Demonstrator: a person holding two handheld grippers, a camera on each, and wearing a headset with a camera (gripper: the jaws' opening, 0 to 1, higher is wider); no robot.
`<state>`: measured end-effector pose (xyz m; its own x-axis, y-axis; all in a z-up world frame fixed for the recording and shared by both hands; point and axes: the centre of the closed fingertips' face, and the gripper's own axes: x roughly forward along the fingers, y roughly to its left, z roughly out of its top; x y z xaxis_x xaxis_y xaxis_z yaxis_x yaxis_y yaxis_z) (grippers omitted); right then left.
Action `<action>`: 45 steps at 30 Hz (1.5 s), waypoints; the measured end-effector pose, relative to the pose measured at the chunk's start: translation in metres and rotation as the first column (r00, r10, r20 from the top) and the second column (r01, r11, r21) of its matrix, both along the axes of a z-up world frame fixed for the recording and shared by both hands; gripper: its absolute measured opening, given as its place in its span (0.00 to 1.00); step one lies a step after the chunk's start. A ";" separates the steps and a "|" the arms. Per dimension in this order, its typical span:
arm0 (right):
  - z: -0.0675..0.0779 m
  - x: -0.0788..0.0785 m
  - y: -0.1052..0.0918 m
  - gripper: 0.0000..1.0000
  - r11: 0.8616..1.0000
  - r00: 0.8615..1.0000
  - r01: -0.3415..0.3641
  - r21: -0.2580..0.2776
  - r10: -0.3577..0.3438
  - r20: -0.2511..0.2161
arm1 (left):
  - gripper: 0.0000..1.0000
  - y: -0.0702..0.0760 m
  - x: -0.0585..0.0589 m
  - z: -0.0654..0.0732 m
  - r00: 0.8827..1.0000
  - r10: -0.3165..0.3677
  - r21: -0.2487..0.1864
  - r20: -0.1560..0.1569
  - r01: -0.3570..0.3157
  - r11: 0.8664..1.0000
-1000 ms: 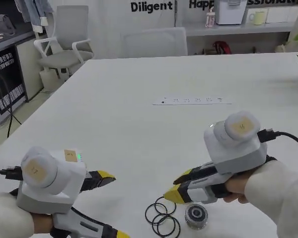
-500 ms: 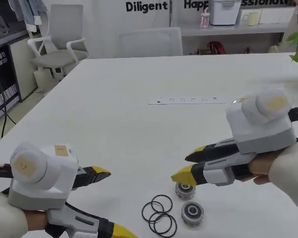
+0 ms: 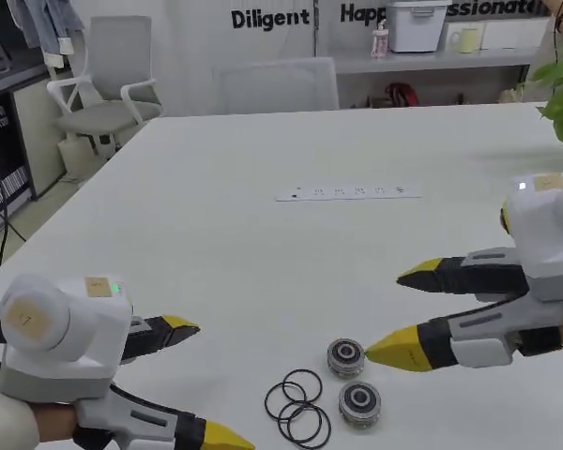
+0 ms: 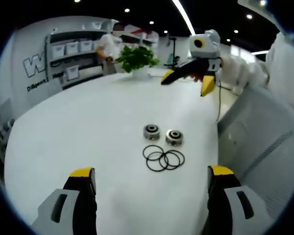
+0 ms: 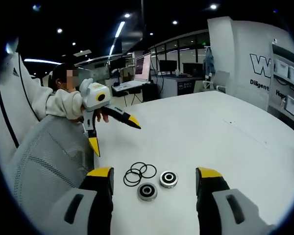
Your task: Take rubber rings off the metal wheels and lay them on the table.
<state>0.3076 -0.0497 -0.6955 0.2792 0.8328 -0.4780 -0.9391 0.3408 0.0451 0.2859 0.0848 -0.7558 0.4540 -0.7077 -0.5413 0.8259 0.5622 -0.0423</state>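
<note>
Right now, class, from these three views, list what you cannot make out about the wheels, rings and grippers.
Metal wheels: too small in all views to tell whether either carries a ring.
Rubber rings: overlapping in the head view, so their count is unsure.
Right gripper: body cut off by the head view's right edge.

The left tool (image 3: 211, 384) and the right tool (image 3: 387, 313) have white bodies and black jaws tipped yellow. Between them, on the plain white surface (image 3: 263, 244), lie thin black rubber rings (image 3: 298, 410) and two silver metal wheels (image 3: 345, 356) with dark centres.
</note>
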 end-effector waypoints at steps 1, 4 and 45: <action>-0.002 -0.001 -0.002 0.67 1.000 1.000 0.001 -0.003 -0.001 0.005 | 0.96 0.000 0.000 0.000 1.000 0.001 0.000 0.000 -0.001 1.000; -0.008 -0.002 -0.010 0.75 1.000 1.000 0.024 0.004 -0.024 -0.007 | 0.96 -0.002 -0.002 0.001 1.000 -0.001 -0.004 0.000 0.001 1.000; -0.086 -0.033 -0.042 0.87 0.988 0.982 0.111 -0.111 -0.126 -0.142 | 0.94 -0.002 -0.016 -0.021 0.999 0.004 -0.028 -0.041 -0.005 1.000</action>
<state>0.2751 -0.0918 -0.7814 0.2932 0.7427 -0.6020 -0.8772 0.4594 0.1395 0.2700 0.0825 -0.7765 0.4352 -0.7209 -0.5393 0.8208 0.5639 -0.0914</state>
